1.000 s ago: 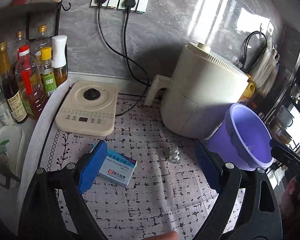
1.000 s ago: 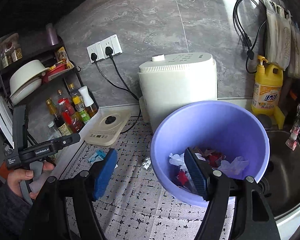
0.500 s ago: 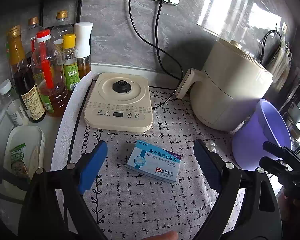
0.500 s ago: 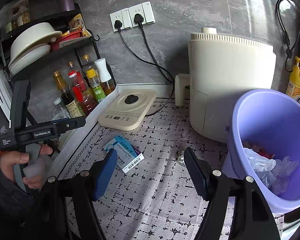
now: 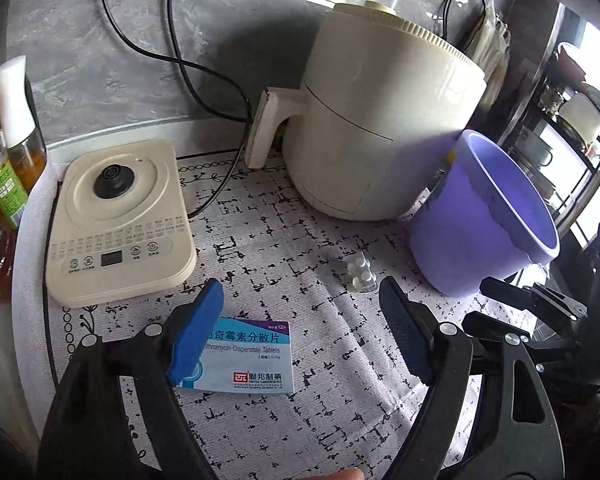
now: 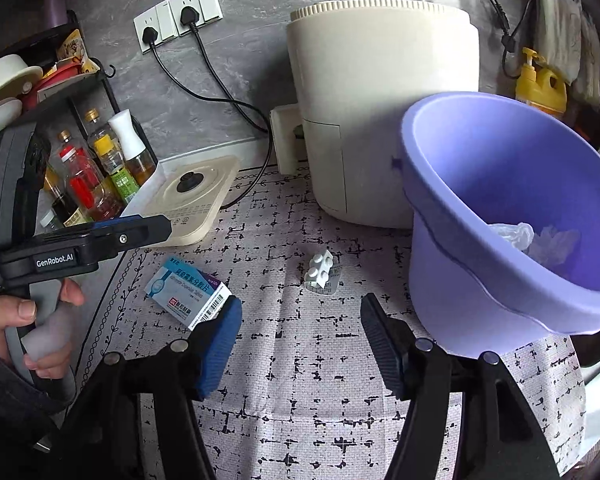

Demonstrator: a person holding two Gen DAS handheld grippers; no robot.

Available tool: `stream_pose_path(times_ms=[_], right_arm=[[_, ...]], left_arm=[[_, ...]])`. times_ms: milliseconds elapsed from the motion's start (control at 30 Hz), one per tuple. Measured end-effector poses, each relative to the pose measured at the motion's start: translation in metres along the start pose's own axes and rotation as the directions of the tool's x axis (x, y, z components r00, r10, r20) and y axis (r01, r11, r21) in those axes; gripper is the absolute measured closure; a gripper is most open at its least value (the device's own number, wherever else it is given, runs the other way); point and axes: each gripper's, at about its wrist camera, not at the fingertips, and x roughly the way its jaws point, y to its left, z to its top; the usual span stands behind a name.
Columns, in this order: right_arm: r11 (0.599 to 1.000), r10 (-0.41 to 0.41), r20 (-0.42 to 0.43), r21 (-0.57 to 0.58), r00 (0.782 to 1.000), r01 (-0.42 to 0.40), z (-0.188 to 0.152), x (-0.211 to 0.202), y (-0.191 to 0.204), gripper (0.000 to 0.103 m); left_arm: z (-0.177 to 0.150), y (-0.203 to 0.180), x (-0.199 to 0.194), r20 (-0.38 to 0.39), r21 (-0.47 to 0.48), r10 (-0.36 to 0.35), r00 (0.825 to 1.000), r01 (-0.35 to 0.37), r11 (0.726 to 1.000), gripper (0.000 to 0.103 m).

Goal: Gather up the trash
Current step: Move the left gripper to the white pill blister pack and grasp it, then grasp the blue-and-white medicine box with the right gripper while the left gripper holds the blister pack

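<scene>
Both grippers hang over the patterned mat [image 6: 300, 360], jaws narrowing with nothing pinched yet. The left gripper [image 5: 300, 332] frames the medicine box [image 5: 252, 356] near the mat's front edge; the right gripper [image 6: 300, 340] lines up on the blister pack [image 6: 320, 272] mid-mat, beside the purple bin [image 6: 452, 272]. Risk: the flat blister pack likely slides off the pads, or the grippers crowd each other.

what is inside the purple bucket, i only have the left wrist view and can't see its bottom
Observer: The right wrist view looks into the purple bucket: crumpled white plastic lies at the bottom.
Operator: ok, does the medicine box have a barcode anywhere
Observer: Yes, the right wrist view shows a barcode on the short end of the box that faces that camera.
</scene>
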Motion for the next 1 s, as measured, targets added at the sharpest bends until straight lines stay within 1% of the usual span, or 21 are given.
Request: stream_pose_path(times_ms=[100,167,267,367,500,633,700,767,800,833,900,1000], right_arm=[[0.995,-0.067,-0.003,0.07,0.998,0.067,-0.011,-0.004,-0.014,0.042],[0.988,-0.111,-0.008,0.107,0.994,0.111,-0.018,-0.007,-0.023,0.042],[0.974,-0.172,-0.013,0.148,0.985,0.172,-0.026,-0.013,-0.034,0.042],[0.958,-0.202,-0.023,0.204,0.979,0.203,-0.034,-0.017,-0.046,0.042],[0.947,-0.241,-0.031,0.21,0.97,0.242,-0.039,-0.02,-0.049,0.042],[0.941,-0.257,-0.041,0.218,0.966,0.26,-0.039,-0.016,-0.052,0.038],[0.94,-0.26,-0.046,0.217,0.964,0.264,-0.039,-0.015,-0.052,0.034],[0.942,-0.256,-0.045,0.214,0.966,0.26,-0.04,-0.013,-0.052,0.023],[0.943,-0.253,-0.048,0.212,0.966,0.258,-0.04,-0.012,-0.051,0.02],[0.944,-0.248,-0.056,0.208,0.967,0.255,-0.04,-0.009,-0.051,0.018],[0.95,-0.237,-0.07,0.194,0.969,0.246,-0.038,-0.004,-0.048,0.017],[0.961,-0.209,-0.06,0.171,0.976,0.216,-0.035,0.002,-0.042,0.017]], left_arm=[[0.004,-0.011,0.025,-0.057,0.052,-0.063,0.996,0.066,0.996,0.034],[0.005,-0.018,0.042,-0.095,0.068,-0.104,0.99,0.111,0.991,0.037],[0.007,-0.026,0.063,-0.131,0.105,-0.128,0.983,0.142,0.984,0.041],[0.009,-0.031,0.082,-0.161,0.108,-0.147,0.976,0.166,0.98,0.044],[0.011,-0.037,0.105,-0.193,0.107,-0.15,0.97,0.173,0.979,0.048],[0.013,-0.048,0.126,-0.225,0.127,-0.151,0.963,0.182,0.975,0.052],[0.012,-0.056,0.136,-0.246,0.142,-0.155,0.957,0.193,0.971,0.052],[0.009,-0.062,0.147,-0.267,0.162,-0.142,0.953,0.19,0.968,0.061],[0.007,-0.063,0.153,-0.279,0.173,-0.116,0.953,0.169,0.97,0.08],[0.007,-0.063,0.155,-0.274,0.181,-0.088,0.958,0.141,0.973,0.08],[0.009,-0.06,0.147,-0.245,0.169,-0.095,0.965,0.139,0.976,0.08],[0.011,-0.052,0.13,-0.208,0.163,-0.075,0.975,0.11,0.98,0.08]])
